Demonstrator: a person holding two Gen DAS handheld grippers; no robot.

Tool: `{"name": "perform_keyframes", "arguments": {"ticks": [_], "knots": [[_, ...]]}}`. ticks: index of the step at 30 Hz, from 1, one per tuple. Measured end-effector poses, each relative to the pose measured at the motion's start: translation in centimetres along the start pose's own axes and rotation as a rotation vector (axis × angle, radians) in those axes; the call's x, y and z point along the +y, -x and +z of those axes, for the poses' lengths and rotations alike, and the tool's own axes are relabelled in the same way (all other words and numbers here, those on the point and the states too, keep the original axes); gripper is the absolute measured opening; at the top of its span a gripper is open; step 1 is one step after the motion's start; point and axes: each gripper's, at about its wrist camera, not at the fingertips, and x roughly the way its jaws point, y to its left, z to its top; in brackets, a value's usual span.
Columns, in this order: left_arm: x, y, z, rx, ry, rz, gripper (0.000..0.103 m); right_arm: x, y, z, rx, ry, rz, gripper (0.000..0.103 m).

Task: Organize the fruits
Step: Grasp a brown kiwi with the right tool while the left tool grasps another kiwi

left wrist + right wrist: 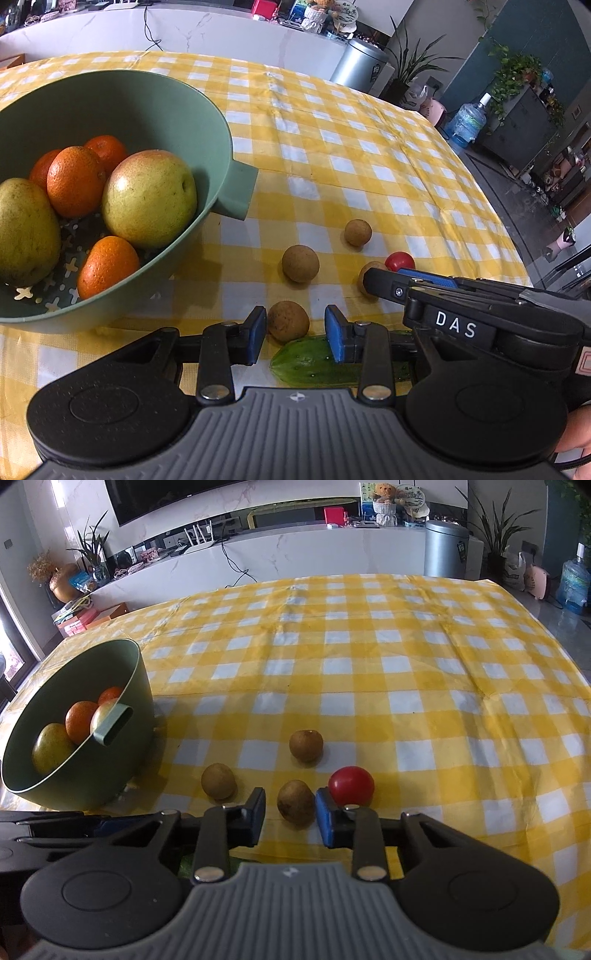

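Now both grippers, left point(295, 334) and right point(290, 812), are gaping around longans point(288, 320); centring each before closing gently seems wise.

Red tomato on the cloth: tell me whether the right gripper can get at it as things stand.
Probably yes. The red tomato lies just past the open right gripper's right finger, uncovered; a brown fruit sits between the jaws, so shift right first.

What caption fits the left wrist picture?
Open left gripper nears a brown fruit beside the green bowl.
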Motion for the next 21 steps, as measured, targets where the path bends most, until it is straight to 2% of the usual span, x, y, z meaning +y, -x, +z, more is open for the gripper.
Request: {"name": "perform_keyframes", "arguments": {"ticks": [2, 5, 10, 16, 21], "knots": [[0.31, -0.28, 0.23, 0.012, 0.03, -0.008, 0.041, -0.02, -0.22, 0.01, 0.01, -0.004, -0.003, 0.018], [0.63, -0.57, 0.51, 0.029, 0.062, -0.015, 0.04, -0.14, -0.35, 0.02, 0.01, -0.014, -0.011, 0.018], [0.47, -0.78, 0.73, 0.034, 0.06, -0.008, 0.037, -0.12, -0.66, 0.02, 0.024, -0.011, -0.017, 0.018], [0.09, -1.07, 0.71, 0.025, 0.053, 0.009, 0.027, -0.24, -0.79, 0.05, 0.026, -0.026, -0.018, 0.018], [0.23, -1.06, 0.64, 0.018, 0.062, 0.007, 0.027, -0.27, -0.79, 0.05, 0.024, -0.027, -0.018, 0.018]]}}
